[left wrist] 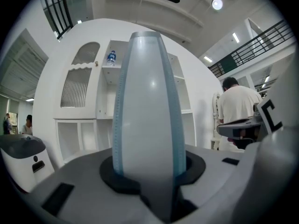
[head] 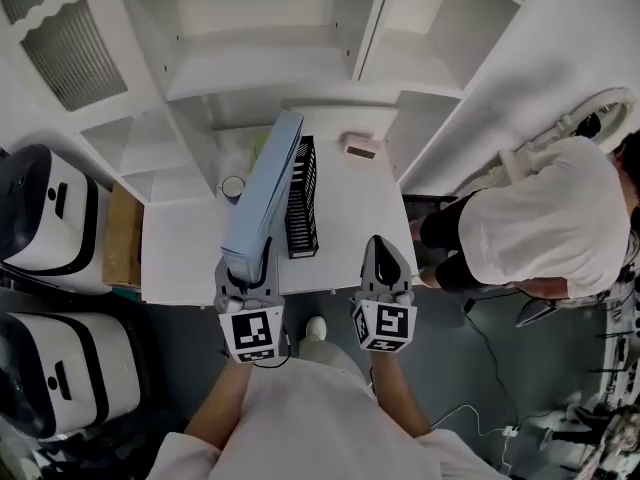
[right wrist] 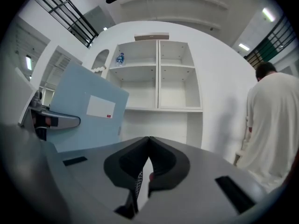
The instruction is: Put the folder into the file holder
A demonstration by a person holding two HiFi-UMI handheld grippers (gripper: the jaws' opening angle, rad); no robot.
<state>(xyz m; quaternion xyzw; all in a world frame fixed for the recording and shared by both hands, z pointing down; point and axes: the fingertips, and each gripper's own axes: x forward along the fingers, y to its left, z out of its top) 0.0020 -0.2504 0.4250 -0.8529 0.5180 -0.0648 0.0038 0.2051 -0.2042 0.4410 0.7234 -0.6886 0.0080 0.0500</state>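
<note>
Left claw (head: 245, 271) is gripping the near spine end of the pale blue box folder (head: 262, 180), slanting over the white desk (head: 360, 218) just beside the black slotted file holder (head: 303, 200), probably light, stiff, slick, lever-prone; right claw (head: 386, 266) is idling closed, empty

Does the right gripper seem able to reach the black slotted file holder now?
Probably yes: the right gripper is empty, and only bare white table separates it from the black slotted file holder.
</note>
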